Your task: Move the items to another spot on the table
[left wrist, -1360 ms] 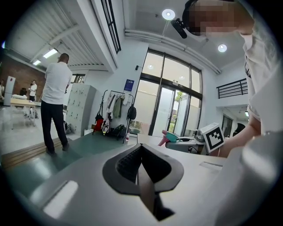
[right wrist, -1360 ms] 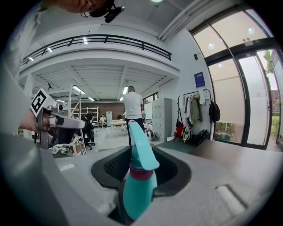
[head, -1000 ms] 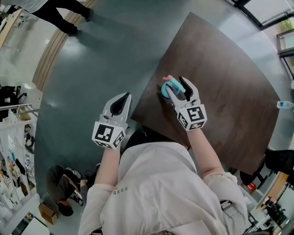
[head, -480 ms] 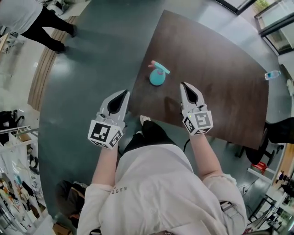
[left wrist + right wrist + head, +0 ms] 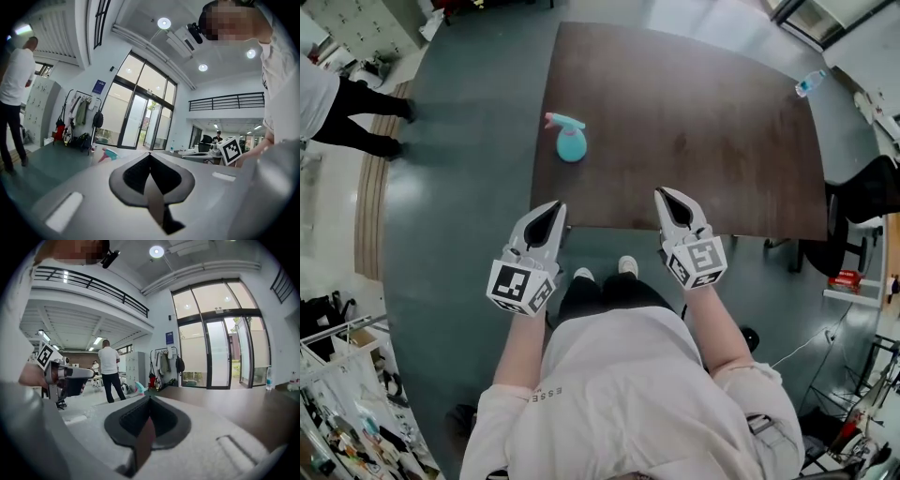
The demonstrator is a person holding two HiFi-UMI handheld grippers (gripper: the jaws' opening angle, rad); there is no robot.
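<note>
A teal spray bottle (image 5: 571, 142) with a pink trigger stands upright near the left edge of the dark brown table (image 5: 703, 112). Both grippers hang just off the table's near edge, apart from the bottle. My left gripper (image 5: 551, 212) is shut and empty, below the bottle. My right gripper (image 5: 667, 198) is also shut with nothing in it. The left gripper view shows the bottle (image 5: 107, 154) small beyond the closed left gripper (image 5: 150, 157). In the right gripper view the bottle (image 5: 138, 388) stands far off past the closed right gripper (image 5: 150, 399).
A clear water bottle (image 5: 807, 82) lies at the table's far right corner. A person (image 5: 352, 103) stands on the floor to the left. A dark chair (image 5: 865, 199) sits right of the table. My feet (image 5: 602, 272) are at the near edge.
My right gripper let go of the spray bottle, shut, and pulled back to the near edge. The left gripper drew back too. The bottle stays on the table, farther away.
</note>
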